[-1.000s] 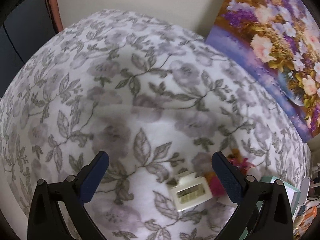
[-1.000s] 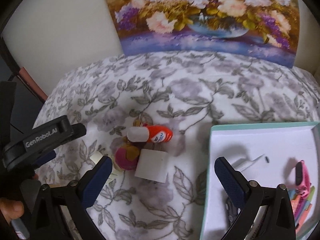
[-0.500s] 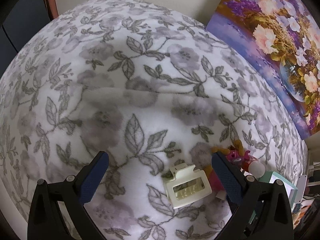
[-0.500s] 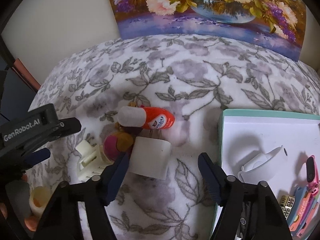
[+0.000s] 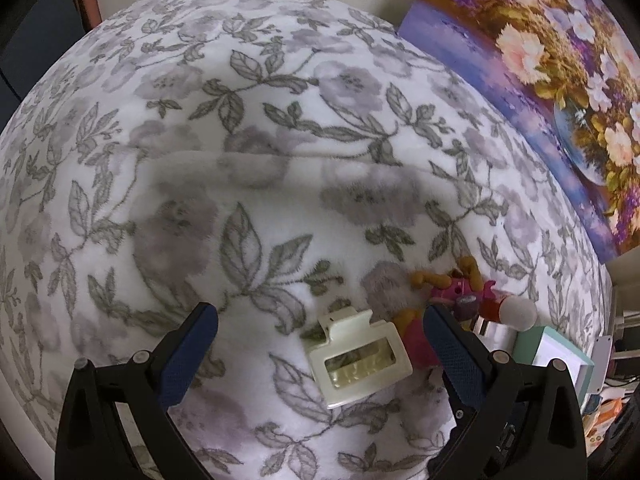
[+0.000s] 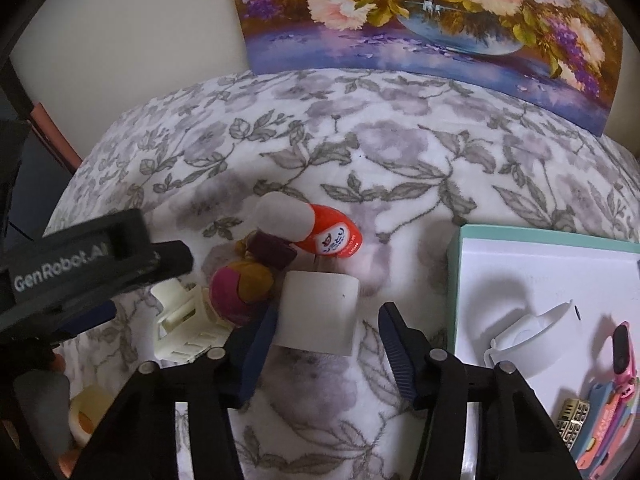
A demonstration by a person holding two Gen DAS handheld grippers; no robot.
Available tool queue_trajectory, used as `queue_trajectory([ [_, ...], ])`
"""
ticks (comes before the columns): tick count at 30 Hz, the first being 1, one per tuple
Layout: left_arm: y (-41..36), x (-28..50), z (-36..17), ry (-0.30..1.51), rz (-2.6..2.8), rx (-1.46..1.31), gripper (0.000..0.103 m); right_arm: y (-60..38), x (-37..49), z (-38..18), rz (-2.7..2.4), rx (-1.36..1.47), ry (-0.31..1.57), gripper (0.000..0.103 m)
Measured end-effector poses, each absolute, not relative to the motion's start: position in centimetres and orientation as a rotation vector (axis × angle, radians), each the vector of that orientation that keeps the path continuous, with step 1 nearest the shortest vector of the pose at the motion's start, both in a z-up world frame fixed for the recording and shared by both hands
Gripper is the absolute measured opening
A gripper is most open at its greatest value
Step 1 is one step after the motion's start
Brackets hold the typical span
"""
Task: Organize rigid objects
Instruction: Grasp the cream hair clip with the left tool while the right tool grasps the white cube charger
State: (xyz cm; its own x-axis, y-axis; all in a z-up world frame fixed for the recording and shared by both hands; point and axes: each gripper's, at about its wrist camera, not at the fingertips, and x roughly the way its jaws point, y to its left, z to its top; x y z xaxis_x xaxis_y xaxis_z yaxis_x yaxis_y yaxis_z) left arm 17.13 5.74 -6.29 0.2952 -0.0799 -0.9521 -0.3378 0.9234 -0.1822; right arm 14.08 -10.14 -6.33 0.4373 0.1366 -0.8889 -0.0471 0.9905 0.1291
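A white block (image 6: 318,312) lies on the floral blanket (image 6: 400,152) between the fingers of my right gripper (image 6: 326,318). Its jaws are closing; the left pad is at the block's edge and a gap shows beside the right pad. Behind the block lie a red bottle with a white cap (image 6: 328,236) and a pink and yellow plush toy (image 6: 244,288). My left gripper (image 5: 320,320) points down, open, over a cream hair claw clip (image 5: 360,356), which lies on the blanket nearer its right finger. The clip (image 6: 180,320) also shows in the right wrist view.
A white tray with a teal rim (image 6: 456,280) sits to the right, holding a white strap-like piece (image 6: 524,332), a pink band (image 6: 622,348) and several colourful items. A flower painting (image 6: 420,12) leans on the wall behind. A person's hand (image 6: 40,400) and a small cream cup (image 6: 86,416) are at the lower left.
My right gripper's jaws have narrowed around the white block as it came down closer. My left gripper has sunk toward the hair clip, which now lies between its fingers.
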Motion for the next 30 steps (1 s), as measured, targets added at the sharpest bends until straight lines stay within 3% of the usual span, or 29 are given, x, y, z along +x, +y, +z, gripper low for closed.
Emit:
queue_trajectory([
  [9,5.1,16.9,-7.3,1.301,0.188,-0.36,0.102,-10.1,14.1,-7.8,0.111,0.093,1.152,0.048],
  [20,4.6,15.8,-8.6,1.344,0.206,-0.315,0.101,-10.5,14.0,-7.8,0.111,0.104,1.151,0.047],
  [24,3.8,15.3,-9.0,1.346,0.209,-0.288,0.084,-10.4,13.9,-8.0,0.114,0.092,1.146,0.047],
  [28,3.8,15.2,-8.6,1.325,0.221,-0.268,0.053,-10.5,13.9,-8.0,0.115,0.09,1.143,0.047],
  [30,3.8,15.2,-8.5,1.319,0.216,-0.274,0.052,-10.5,13.9,-8.0,0.115,0.092,1.142,0.047],
])
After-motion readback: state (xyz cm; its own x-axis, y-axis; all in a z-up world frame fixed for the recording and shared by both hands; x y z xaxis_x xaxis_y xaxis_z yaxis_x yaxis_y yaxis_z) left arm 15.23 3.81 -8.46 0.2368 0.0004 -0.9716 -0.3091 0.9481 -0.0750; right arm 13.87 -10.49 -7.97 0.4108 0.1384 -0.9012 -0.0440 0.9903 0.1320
